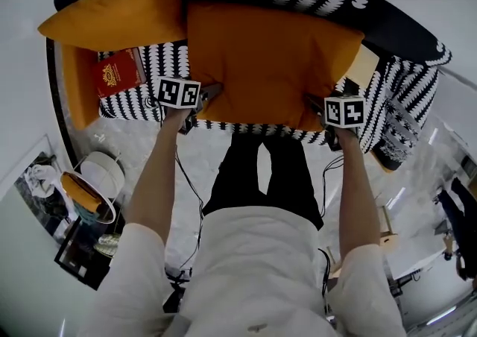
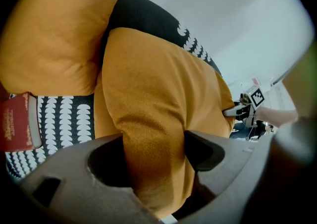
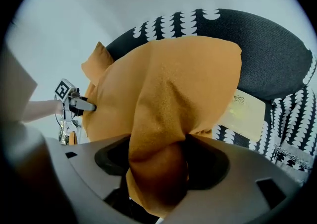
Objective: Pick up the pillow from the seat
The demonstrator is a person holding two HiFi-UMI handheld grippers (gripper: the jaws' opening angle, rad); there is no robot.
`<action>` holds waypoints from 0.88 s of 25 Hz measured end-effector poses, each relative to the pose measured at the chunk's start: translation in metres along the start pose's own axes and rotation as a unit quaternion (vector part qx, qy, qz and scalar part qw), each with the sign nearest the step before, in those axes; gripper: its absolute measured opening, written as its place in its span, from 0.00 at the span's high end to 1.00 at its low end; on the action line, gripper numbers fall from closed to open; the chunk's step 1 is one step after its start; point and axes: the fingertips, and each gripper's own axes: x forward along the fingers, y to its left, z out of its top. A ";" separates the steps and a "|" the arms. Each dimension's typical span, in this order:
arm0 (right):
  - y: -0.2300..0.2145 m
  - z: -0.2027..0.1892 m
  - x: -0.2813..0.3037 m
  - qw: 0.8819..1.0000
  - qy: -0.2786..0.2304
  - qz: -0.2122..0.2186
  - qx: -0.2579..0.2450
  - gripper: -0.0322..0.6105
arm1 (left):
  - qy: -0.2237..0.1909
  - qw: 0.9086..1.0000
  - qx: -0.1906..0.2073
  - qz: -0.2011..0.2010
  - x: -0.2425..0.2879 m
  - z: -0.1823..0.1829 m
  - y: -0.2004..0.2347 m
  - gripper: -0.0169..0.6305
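Observation:
A big orange pillow (image 1: 268,67) lies on the black-and-white patterned seat (image 1: 350,0). My left gripper (image 1: 203,101) is shut on the pillow's near left corner. In the left gripper view the orange pillow (image 2: 158,109) is bunched tight between the jaws. My right gripper (image 1: 317,108) is shut on the near right corner. The right gripper view shows a fold of the pillow (image 3: 168,114) squeezed between its jaws. Each gripper view shows the other gripper across the pillow: the right gripper (image 2: 237,111) and the left gripper (image 3: 88,105).
A second orange pillow (image 1: 112,11) leans at the seat's left end, also seen as the second pillow (image 2: 49,29). A red book (image 1: 118,73) lies on the seat beside it. A yellowish card (image 3: 245,114) lies at the seat's right. A small round side table (image 1: 100,175) stands left.

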 end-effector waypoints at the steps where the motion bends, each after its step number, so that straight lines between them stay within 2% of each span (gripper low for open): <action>1: 0.001 -0.001 -0.002 1.000 -0.002 -0.006 -0.002 0.47 | 0.000 1.000 0.001 0.003 -0.001 -0.001 -0.002 0.47; 5: 0.005 -0.003 -0.007 1.000 -0.009 -0.028 -0.008 0.54 | -0.002 1.000 0.006 0.009 -0.007 -0.003 -0.009 0.52; 10: 0.011 -0.005 -0.017 0.998 -0.015 -0.055 -0.018 0.58 | -0.026 0.999 0.015 0.011 -0.018 -0.004 -0.017 0.57; 15: 0.014 0.000 -0.031 0.997 -0.028 -0.067 -0.024 0.62 | -0.044 0.999 0.020 0.014 -0.030 0.000 -0.028 0.60; 19: 0.024 -0.001 -0.042 0.998 -0.035 -0.059 -0.017 0.63 | -0.060 0.998 0.023 0.001 -0.041 0.000 -0.036 0.62; 22: 0.029 -0.004 -0.052 0.997 -0.043 -0.058 -0.011 0.63 | -0.063 0.997 0.039 0.015 -0.056 0.001 -0.039 0.63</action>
